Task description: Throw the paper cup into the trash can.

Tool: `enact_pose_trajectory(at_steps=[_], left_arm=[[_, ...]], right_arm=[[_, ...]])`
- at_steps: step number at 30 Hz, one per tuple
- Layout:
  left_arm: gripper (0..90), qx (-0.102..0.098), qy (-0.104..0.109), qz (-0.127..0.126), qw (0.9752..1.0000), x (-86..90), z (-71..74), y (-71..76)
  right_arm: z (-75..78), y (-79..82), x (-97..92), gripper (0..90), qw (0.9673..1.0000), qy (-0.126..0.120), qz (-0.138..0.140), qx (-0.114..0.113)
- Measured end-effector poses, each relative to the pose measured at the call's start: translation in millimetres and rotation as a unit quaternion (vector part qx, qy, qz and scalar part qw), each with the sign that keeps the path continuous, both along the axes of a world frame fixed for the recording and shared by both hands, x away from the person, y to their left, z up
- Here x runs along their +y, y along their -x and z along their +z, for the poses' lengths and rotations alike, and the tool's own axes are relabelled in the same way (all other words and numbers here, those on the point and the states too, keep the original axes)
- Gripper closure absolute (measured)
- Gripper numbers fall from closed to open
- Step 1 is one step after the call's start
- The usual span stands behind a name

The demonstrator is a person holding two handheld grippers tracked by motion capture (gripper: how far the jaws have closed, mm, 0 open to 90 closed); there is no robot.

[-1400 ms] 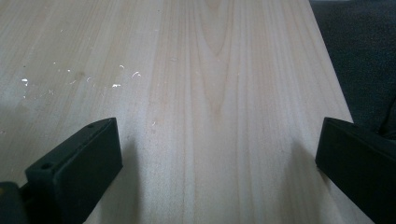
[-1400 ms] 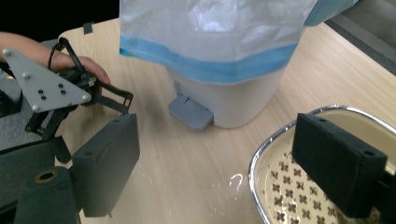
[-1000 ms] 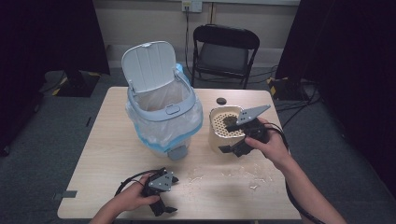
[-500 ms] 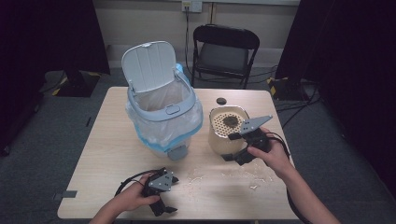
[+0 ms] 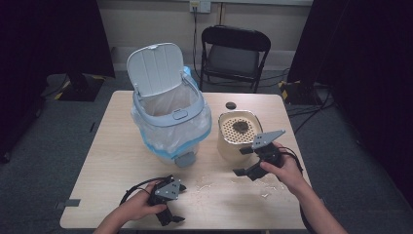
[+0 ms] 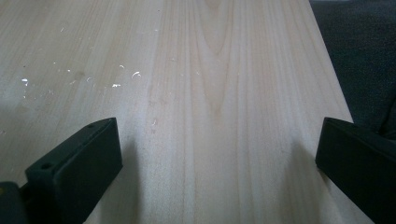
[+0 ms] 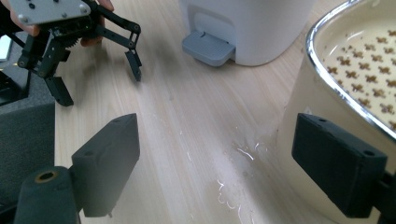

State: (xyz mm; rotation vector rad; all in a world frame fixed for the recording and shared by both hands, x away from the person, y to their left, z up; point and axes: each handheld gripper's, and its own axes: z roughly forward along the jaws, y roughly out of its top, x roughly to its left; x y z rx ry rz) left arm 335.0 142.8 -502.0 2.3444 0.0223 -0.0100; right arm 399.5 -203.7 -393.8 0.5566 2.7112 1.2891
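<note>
Hovering w/ jaws wide apart, right gripper (image 5: 246, 161) sits just beside the cream pot (image 5: 237, 131) near the bin (image 5: 170, 122), left gripper (image 5: 168, 207) idle & apart; next probably needs closing on pot's rim.

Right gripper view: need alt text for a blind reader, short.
The right gripper has its two black jaws wide open and empty, low over a pale wooden table, beside a cream round container with a perforated insert. Farther off, a hand holds the left gripper, also open, near the grey foot pedal of a white bin.
</note>
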Motion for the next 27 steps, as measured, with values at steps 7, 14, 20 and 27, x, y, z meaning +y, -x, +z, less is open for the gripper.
enact_pose_trajectory(at_steps=[7, 14, 20, 27], left_arm=[[0.0, 0.000, 0.000, 0.000, 1.0000, 0.0, 0.0, 0.0], [0.0, 0.000, 0.000, 0.000, 1.0000, 0.0, 0.0, 0.0], [0.0, 0.000, 0.000, 0.000, 1.0000, 0.0, 0.0, 0.0], [0.0, 0.000, 0.000, 0.000, 1.0000, 0.0, 0.0, -0.1]], right_arm=[[-11.9, 5.7, -5.2, 14.6, 1.0000, 0.006, -0.004, 0.003], [-26.4, 13.4, -8.5, 14.6, 0.9999, 0.006, -0.002, 0.008], [-38.5, 17.8, -11.9, 14.6, 0.9998, 0.002, -0.006, 0.016], [-55.3, 24.8, -13.5, 14.6, 0.9995, 0.010, -0.005, 0.030]])
